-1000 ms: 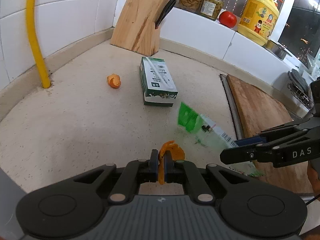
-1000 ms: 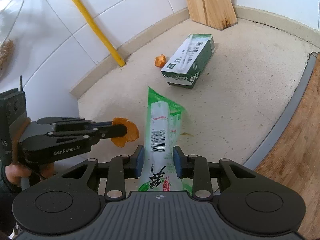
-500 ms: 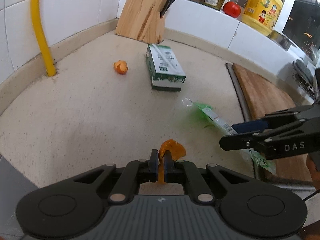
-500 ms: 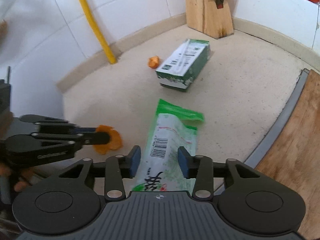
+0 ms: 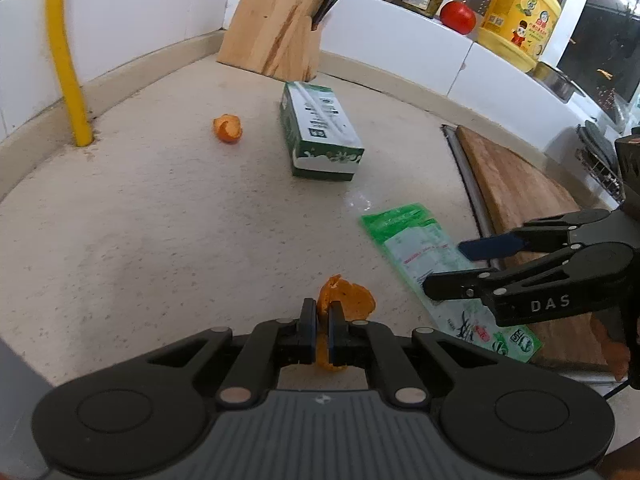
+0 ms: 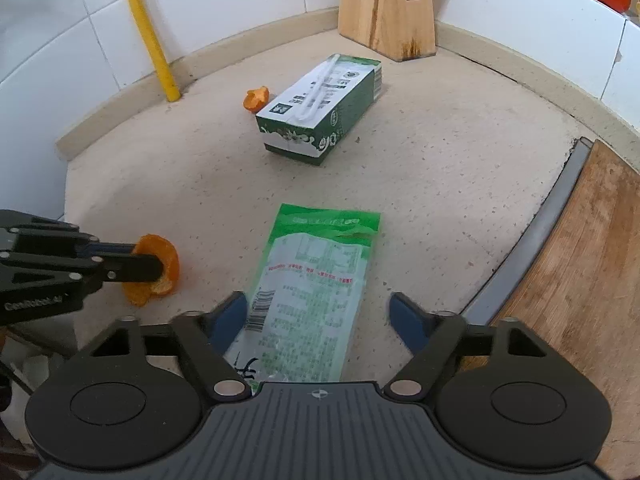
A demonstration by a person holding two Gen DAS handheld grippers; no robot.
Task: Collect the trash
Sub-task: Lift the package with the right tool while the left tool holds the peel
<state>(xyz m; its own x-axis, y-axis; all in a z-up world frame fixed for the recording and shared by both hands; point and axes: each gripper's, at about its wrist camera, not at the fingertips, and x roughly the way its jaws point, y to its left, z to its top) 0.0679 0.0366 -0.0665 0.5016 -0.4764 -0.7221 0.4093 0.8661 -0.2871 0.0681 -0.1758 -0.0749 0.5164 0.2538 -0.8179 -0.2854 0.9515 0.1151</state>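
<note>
Fingers of right gripper (image 6: pixel 318 314) opening, straddling wrapper (image 6: pixel 312 296) (angled downward).

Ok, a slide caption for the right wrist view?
Right gripper opening over a green plastic wrapper on the counter; left gripper pinches orange peel.

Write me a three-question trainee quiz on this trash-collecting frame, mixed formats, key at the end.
1. True or false: the left gripper is shut on an orange peel.
2. Multiple choice: the green plastic wrapper is A) lifted clear of the counter, B) lying flat on the counter between the right gripper's spread fingers, C) on top of the milk carton.
3. Short answer: what small piece of trash lies loose beside the milk carton, towards the yellow pipe?

Key
1. True.
2. B; the jaws are opening and no pad presses on it.
3. A second orange peel.
</note>
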